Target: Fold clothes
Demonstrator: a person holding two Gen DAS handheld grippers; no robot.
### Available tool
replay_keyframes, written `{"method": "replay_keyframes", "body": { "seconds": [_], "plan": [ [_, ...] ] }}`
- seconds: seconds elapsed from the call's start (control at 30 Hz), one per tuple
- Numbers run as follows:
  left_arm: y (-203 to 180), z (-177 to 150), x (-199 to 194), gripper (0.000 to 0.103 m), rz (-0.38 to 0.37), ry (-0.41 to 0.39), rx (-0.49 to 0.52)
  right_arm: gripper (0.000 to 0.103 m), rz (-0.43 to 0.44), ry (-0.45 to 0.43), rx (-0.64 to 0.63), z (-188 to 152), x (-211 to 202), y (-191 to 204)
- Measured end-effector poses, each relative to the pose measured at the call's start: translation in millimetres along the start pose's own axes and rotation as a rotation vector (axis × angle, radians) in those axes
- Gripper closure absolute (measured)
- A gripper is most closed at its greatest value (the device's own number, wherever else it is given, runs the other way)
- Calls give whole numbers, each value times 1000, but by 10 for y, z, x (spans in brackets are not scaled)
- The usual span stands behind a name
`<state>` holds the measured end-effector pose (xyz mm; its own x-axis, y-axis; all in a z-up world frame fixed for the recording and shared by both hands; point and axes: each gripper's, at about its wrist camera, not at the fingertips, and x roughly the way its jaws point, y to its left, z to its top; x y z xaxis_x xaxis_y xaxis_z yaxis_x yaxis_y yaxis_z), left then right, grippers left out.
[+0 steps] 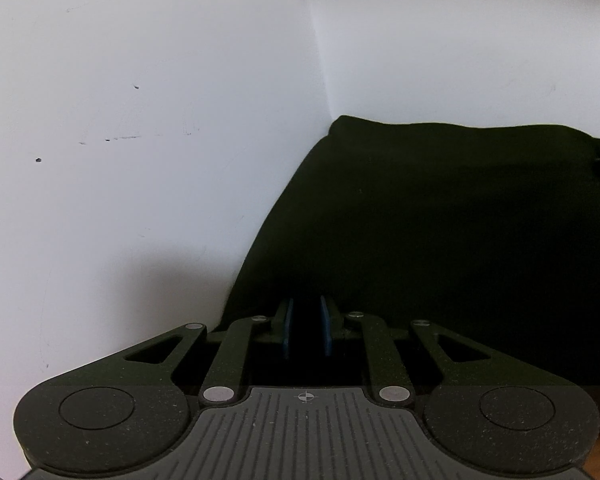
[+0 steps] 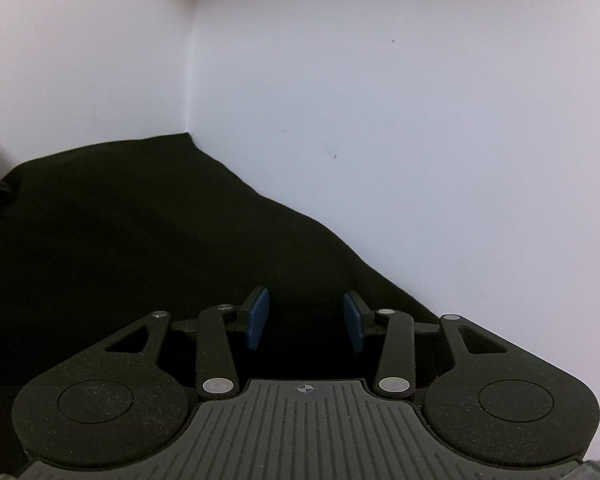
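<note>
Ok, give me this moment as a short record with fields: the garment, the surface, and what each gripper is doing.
garment: black cloth, dark, spread flat; kind of clothing cannot be told
surface: white, with walls meeting in a corner behind the cloth
left gripper: blue pads close together with a narrow gap, at the near left edge of the cloth; whether cloth is pinched cannot be told
right gripper: open, blue pads wide apart, over the near right edge of the cloth, nothing between them
fold: no fold line can be made out

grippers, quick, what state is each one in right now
Left gripper: fingers nearly together over the black garment; whether they pinch it cannot be told.
Right gripper: open, fingers apart over the garment, holding nothing.
</note>
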<state>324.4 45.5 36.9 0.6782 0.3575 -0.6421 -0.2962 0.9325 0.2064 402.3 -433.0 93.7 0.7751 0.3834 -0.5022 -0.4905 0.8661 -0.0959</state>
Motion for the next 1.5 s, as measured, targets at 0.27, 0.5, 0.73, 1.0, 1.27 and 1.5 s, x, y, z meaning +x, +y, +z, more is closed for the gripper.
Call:
{"method": "replay_keyframes", "body": {
  "seconds": [0.27,0.5,0.73,1.0,1.27,1.5],
  "plan": [
    [-4,-140,-308,41,1,-4,-60,46,10,-47,91,-78,-282,-209],
    [-156,-433,-948,22,-23,-42,-81,39,157,-80,68,-327,-1053,307],
    [-379,-821,-1836,0,-61,-89,-115,17,310,-101,-2,-464,-1746,1092],
    [-301,-1648,-2853,0,-12,-77,-214,0,434,-35,-22,-256,-1856,2028],
    [-77,-2385,-3424,0,42,-86,-273,0,484,-10,-99,-120,-1871,3072],
    [281,-2545,-3349,0,-5,-86,-273,0,392,63,-38,-273,-1956,3456]
  ]
}}
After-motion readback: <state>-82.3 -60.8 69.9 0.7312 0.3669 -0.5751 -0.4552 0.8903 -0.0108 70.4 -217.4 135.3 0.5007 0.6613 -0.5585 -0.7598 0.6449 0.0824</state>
